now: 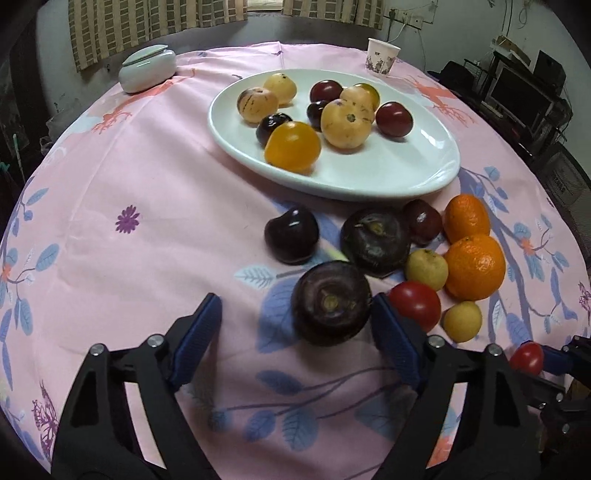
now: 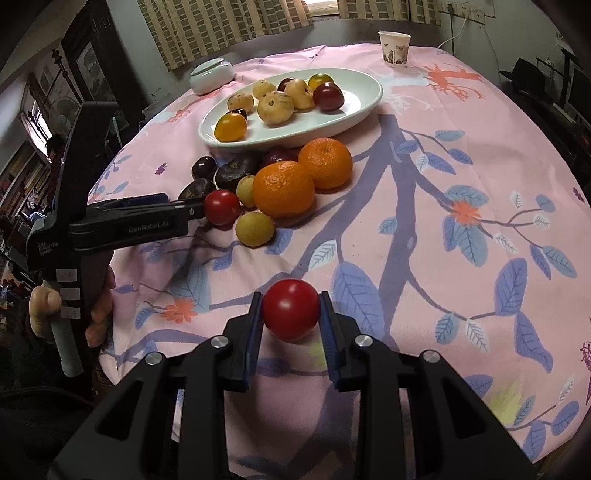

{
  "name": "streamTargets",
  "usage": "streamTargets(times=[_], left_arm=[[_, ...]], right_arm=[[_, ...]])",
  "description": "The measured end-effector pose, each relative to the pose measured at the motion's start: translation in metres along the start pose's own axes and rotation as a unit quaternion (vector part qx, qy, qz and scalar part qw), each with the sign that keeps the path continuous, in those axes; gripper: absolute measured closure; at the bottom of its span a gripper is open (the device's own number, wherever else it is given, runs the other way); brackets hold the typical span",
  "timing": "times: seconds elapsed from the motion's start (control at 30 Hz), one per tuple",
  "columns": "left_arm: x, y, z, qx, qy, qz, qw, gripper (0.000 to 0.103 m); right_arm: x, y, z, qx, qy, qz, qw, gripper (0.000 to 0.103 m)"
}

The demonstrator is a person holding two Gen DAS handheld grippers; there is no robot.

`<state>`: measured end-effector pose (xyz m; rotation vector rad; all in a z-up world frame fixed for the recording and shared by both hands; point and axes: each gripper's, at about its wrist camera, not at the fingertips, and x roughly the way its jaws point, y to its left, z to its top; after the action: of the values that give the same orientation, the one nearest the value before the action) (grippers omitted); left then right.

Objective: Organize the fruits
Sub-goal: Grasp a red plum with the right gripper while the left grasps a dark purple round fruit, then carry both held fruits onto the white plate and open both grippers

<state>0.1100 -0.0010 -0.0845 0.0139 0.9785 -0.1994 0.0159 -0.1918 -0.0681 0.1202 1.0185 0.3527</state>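
Pink floral tablecloth covers my round table, with the white plate already holding sorted fruit, so I read the loose pile beside it as what remains. My right gripper is clenched on a red tomato, lifted clear for carrying. My left gripper is spread wide around a dark round fruit, right finger touching; its stem scar faces me, no long axis.

Your bench: pink floral tablecloth. Behind you see grey wall, striped curtains flanking window gap. Right: wall socket with white cable, dark shelving holding monitor. Left: dark framed cabinet. Light dim.
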Motion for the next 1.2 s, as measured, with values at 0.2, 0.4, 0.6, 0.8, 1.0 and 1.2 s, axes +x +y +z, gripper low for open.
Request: streamTargets(times=[0.2, 0.4, 0.6, 0.8, 1.0, 1.2], left_arm=[[-0.007, -0.015, -0.006, 0.021, -0.015, -0.016, 0.9995, 0.062], [-0.037, -0.015, -0.022, 0.007, -0.032, -0.036, 0.9988, 0.062], [-0.064, -0.014, -0.026, 0.004, -0.053, -0.047, 0.9975, 0.061], [-0.073, -0.011, -0.014, 0.009, -0.061, -0.042, 0.9972, 0.061], [-0.072, -0.008, 0.030, 0.036, -0.071, -0.008, 0.9968, 0.061], [-0.042, 0.004, 0.115, 0.030, -0.049, -0.024, 0.9981, 0.061]], right_arm=[[0.001, 0.000, 0.000, 0.003, 0.003, 0.003, 1.000, 0.073], [-0.005, 0.000, 0.003, 0.004, -0.008, 0.005, 1.000, 0.073], [-0.001, 0.002, 0.008, -0.001, -0.004, 0.007, 1.000, 0.073], [-0.003, 0.005, 0.020, -0.016, -0.013, 0.003, 1.000, 0.073], [-0.005, 0.009, 0.057, -0.052, -0.030, -0.005, 0.998, 0.073], [0.004, -0.004, 0.143, -0.063, -0.057, -0.018, 0.996, 0.073]])
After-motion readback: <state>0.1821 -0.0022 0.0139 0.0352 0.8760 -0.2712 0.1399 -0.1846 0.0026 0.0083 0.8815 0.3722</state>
